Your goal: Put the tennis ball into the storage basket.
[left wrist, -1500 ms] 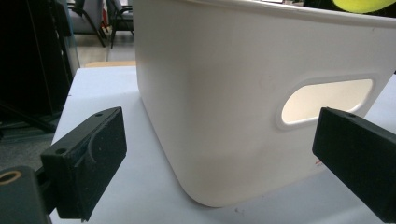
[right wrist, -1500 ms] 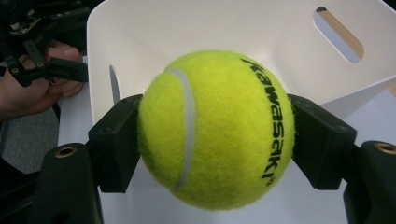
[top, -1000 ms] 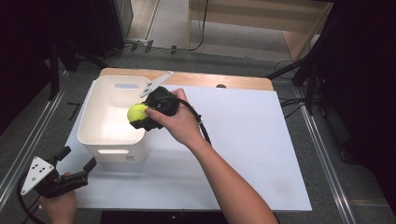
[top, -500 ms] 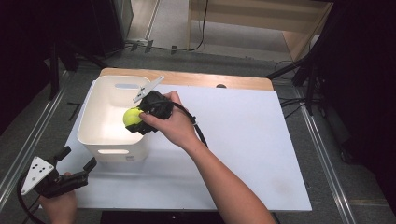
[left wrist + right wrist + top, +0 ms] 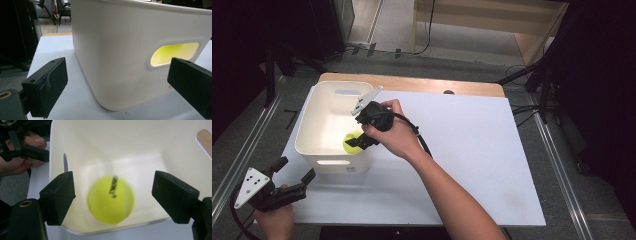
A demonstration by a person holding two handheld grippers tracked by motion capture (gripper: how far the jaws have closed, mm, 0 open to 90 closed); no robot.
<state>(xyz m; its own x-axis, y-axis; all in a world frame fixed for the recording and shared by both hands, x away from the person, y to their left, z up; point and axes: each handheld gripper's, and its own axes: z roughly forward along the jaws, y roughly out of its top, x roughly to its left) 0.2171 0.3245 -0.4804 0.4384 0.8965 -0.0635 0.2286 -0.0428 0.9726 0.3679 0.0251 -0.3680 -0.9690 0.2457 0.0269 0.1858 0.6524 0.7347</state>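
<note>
White bin [image 5: 314, 117] is sitting on the table [image 5: 472, 150]; yellow tennis ball [image 5: 110, 199] is lying inside it, blurred. I'm holding my right gripper [image 5: 112, 195] over it, jaws just opened, gripping nothing. Left gripper [image 5: 117, 80] is resting spread, beside the bin.

A yellow-green tennis ball [image 5: 110, 199] with a dark printed mark is lying loose inside the white plastic bin [image 5: 314, 122], near its front wall; it is looking blurred in the right gripper view; the bin is standing upright on the tabletop's left side, handle slot glowing yellow.
</note>
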